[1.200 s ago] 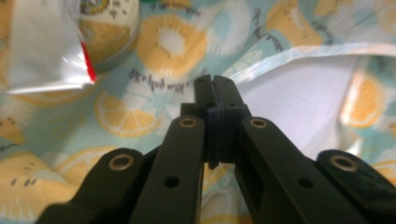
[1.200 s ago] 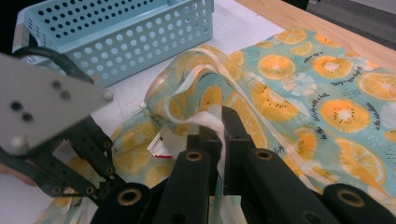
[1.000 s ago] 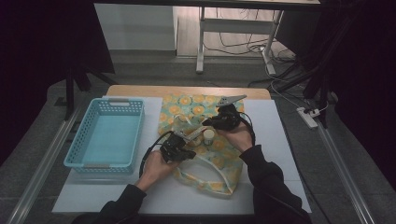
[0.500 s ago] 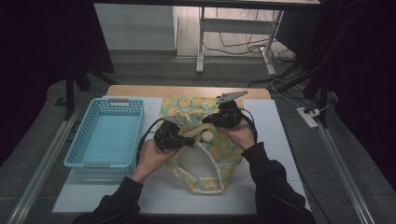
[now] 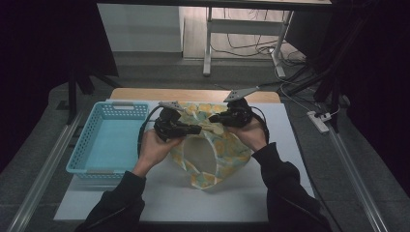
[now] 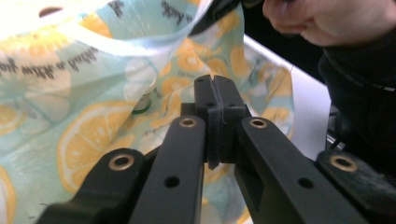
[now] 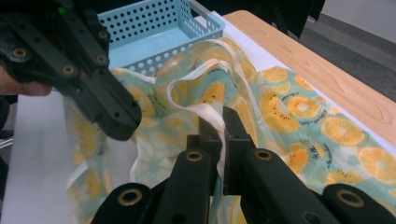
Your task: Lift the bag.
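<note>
A cloth bag [image 5: 217,150] printed with orange slices on pale blue hangs lifted off the white table top [image 5: 164,198], its mouth held wide. My left gripper [image 5: 196,129] is shut on the bag's near-left rim. In the left gripper view the jaws [image 6: 215,86] are pressed together against the cloth [image 6: 70,140], and a small green-rimmed thing [image 6: 142,105] sits inside the bag. My right gripper [image 5: 212,117] is shut on the rim's white strap [image 7: 215,116], which runs between its jaws [image 7: 219,119]. The left gripper [image 7: 116,126] stands a short way off.
A light-blue plastic basket [image 5: 106,140] stands left of the bag, seen also as the basket [image 7: 159,28] behind the left gripper. A wooden table edge [image 5: 193,94] runs along the far side. Metal rails flank the table; cables lie on the floor beyond.
Both grippers have risen, the left one more and toward the far side. The bag came up off the table with them and its mouth has spread open.
</note>
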Demonstrator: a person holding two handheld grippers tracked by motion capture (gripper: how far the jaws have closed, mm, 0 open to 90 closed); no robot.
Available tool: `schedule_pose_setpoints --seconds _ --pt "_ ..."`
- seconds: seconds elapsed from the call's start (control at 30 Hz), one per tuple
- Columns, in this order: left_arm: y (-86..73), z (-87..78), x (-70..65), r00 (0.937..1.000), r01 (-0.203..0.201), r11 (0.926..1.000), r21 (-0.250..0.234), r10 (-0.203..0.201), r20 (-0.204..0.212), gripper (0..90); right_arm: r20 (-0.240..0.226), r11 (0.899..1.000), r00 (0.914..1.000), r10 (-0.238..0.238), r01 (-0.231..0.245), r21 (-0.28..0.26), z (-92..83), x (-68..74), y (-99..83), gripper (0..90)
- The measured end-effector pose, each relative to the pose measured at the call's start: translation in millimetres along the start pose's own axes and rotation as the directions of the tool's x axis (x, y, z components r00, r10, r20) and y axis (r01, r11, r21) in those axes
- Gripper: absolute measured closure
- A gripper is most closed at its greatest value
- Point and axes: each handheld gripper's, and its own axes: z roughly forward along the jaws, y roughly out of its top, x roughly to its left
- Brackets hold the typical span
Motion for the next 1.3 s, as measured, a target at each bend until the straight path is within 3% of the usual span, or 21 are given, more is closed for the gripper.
schedule_pose_setpoints --seconds 0.43,0.67,1.3 --pt "35.5 -19.5 -2.6 0.9998 -0.019 0.9984 -0.053 0.019 -0.008 90.0 -0.014 0.999 0.9994 -0.03 0.03 -0.026 -10.9 7.7 24.7 90.0" --pt "57.3 -29.8 -8.8 0.9986 -0.05 0.996 -0.075 0.048 -0.021 90.0 -0.01 0.998 0.999 -0.044 0.043 -0.052 -19.8 10.5 40.2 90.0" --pt "108.6 -64.9 -29.5 0.9918 -0.117 0.9792 -0.166 0.106 -0.071 90.0 0.029 0.986 0.9958 -0.087 0.09 -0.137 -55.1 19.1 83.7 90.0"
